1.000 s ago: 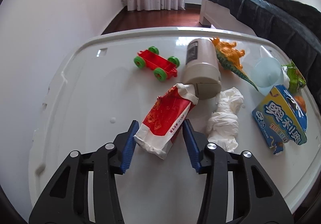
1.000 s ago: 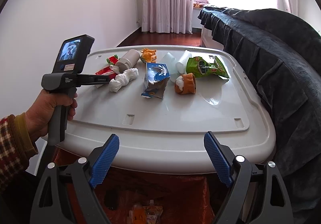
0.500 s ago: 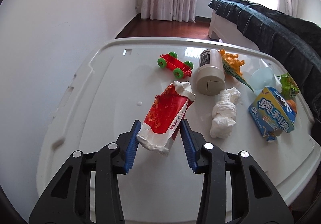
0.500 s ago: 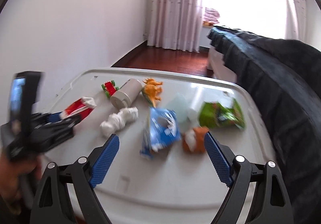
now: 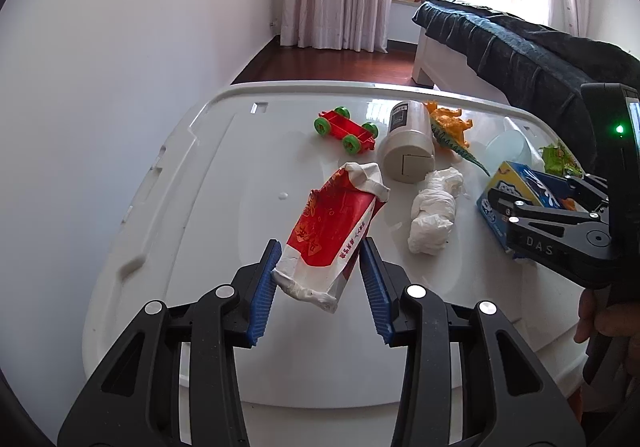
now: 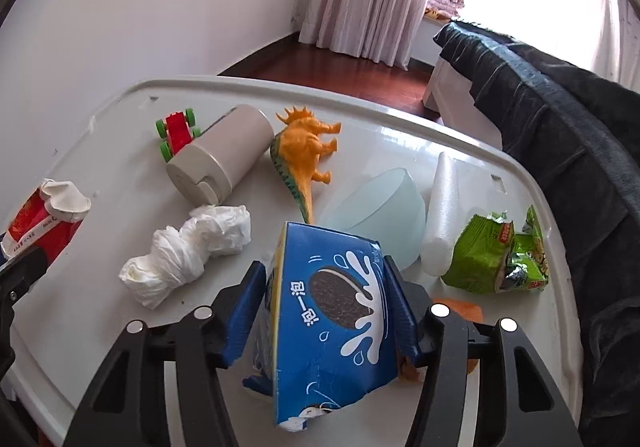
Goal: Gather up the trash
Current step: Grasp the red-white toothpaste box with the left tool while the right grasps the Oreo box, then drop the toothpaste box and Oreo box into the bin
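White glossy moulded-plastic tabletop (image 5: 208,183), rounded corners, raised rim, shallow slot recesses near the edges. Everything sits on it.

Left gripper (image 5: 320,279): black frame, ribbed blue pads, narrowed onto the lower end of a crumpled red-and-white paper packet (image 5: 334,231). Packet is tilted, torn white top pointing away, and appears lifted off the surface.

Right gripper (image 6: 325,311): same build, pads pressed on both sides of a blue cardboard cookie box (image 6: 332,323), glossy print, dented, bottom edge torn. Box is at the near right part of the tabletop, just in front of a pale blue translucent plastic bowl (image 6: 380,215) lying on its side.

Rest, by size:
- beige matte cylindrical canister (image 6: 222,155) on its side, flat lid facing the cameras
- orange rubbery toy dinosaur (image 6: 306,155) with green striped tail, beside the canister
- white foam cylinder (image 6: 442,215), touching the bowl's right side
- crinkled green foil snack wrapper (image 6: 498,255), torn open, right of the foam
- twisted white tissue wad (image 6: 188,251), between packet and box
- red plastic toy cart with green wheels (image 5: 347,128), far side
- orange scrap (image 6: 460,307) partly hidden behind the right gripper; can't tell what it is.
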`<state>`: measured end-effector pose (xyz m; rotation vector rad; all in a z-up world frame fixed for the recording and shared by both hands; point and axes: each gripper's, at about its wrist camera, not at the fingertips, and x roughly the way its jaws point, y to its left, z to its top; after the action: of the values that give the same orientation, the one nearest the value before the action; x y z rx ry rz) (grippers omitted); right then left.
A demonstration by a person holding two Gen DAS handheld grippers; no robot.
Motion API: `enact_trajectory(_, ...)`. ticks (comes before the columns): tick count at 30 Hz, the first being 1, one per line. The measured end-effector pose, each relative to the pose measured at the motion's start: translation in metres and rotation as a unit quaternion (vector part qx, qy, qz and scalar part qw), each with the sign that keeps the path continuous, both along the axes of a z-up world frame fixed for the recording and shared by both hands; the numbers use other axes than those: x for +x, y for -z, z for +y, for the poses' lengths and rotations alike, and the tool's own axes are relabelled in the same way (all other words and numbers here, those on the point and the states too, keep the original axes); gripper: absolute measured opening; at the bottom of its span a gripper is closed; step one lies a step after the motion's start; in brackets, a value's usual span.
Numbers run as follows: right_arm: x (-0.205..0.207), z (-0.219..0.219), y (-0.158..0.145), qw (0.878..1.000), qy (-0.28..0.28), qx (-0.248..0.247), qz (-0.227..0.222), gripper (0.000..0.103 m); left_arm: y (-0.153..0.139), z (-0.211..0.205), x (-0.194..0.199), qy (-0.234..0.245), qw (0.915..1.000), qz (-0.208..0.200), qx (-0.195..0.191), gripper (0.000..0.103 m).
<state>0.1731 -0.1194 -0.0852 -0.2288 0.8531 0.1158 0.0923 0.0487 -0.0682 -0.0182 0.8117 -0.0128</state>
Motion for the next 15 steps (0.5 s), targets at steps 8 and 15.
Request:
enact_trajectory(8,-0.038,0.006,-0.027,0.999,-0.006,0.002,-0.043,0.054,-0.003,-0.006,-0.016,0.006,1.0000,-0.004,0.001,0.040)
enact_trajectory(15,-0.120,-0.002,-0.066,0.997,-0.018,0.045,-0.056,0.054,-0.019,-0.015,-0.060,0.025,0.9996,-0.011,-0.010,0.040)
